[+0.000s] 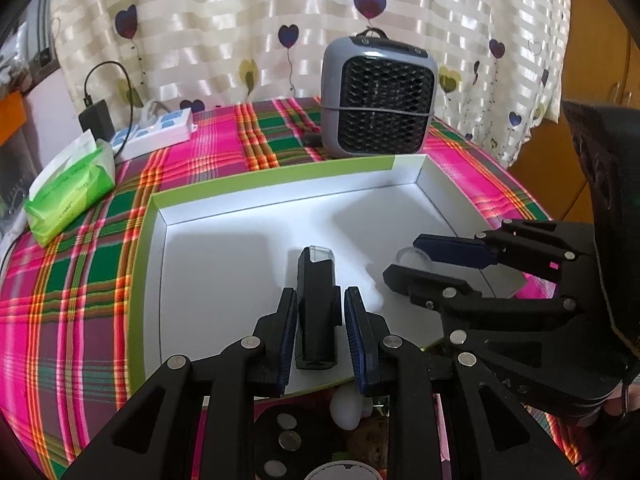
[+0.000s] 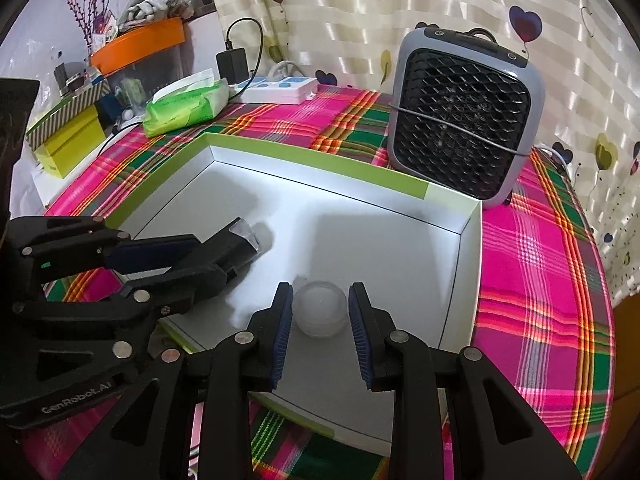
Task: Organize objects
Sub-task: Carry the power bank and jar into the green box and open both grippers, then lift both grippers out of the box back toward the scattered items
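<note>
A shallow white box with a green rim [image 1: 276,176] [image 2: 320,162] lies on the plaid tablecloth. A black oblong device with a clear end [image 1: 316,304] [image 2: 240,240] lies on the box floor between the fingers of my left gripper [image 1: 320,308] [image 2: 208,252]. The jaws stand slightly apart from it on both sides. A small frosted clear round jar [image 2: 320,308] [image 1: 410,258] sits on the box floor between the fingers of my right gripper [image 2: 320,312] [image 1: 404,258], with small gaps on both sides.
A grey fan heater [image 1: 378,96] [image 2: 464,116] stands behind the box. A green tissue pack [image 1: 72,190] [image 2: 184,106], a white power strip [image 1: 156,132] [image 2: 280,88] and a black adapter [image 1: 96,120] lie at the back left. A white egg-shaped object [image 1: 346,408] lies below the box's near edge.
</note>
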Tool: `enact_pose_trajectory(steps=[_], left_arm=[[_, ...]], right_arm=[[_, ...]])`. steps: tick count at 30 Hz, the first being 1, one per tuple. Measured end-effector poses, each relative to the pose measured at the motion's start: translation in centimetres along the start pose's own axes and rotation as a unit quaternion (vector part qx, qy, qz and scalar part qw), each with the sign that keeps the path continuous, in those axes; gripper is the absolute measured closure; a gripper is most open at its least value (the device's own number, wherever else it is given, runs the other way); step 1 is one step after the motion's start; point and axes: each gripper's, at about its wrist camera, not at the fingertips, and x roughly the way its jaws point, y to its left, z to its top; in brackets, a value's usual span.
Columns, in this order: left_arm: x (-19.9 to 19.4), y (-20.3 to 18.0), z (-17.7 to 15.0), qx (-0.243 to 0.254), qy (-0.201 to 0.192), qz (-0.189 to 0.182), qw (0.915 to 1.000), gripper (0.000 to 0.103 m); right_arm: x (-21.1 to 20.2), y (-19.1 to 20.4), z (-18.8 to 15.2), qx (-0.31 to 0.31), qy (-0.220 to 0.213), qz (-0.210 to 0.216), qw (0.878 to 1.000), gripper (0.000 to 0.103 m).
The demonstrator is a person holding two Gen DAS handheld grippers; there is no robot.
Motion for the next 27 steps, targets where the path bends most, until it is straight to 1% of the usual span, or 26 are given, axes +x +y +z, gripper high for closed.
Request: enact_pose_trajectory(steps=[1,3,13,27], left_arm=[[-0.1,0.0,0.0,-0.001,-0.002,0.000,1.0000,0.081],[-0.3,0.1,0.0,-0.003,-0.003,0.001,1.0000,0.081],[-2.9,-0.4,-0.7,-0.005,-0.023,0.011,0.9997,0.081],[-6.7,-2.2,-3.3,0.000,-0.045,0.019,0.9988,0.081]], right_arm=[[0.0,0.0,0.0,0.001,-0.001,0.000,1.000,0.066],[-0.2,0.0,0.0,0.002,-0.004,0.002,1.000,0.063],[-2.7,0.8,-0.3,-0.001,-0.029,0.002,1.000,0.062],[-6.8,2.8,-2.9,0.002,-0.061,0.010,0.998,0.062]])
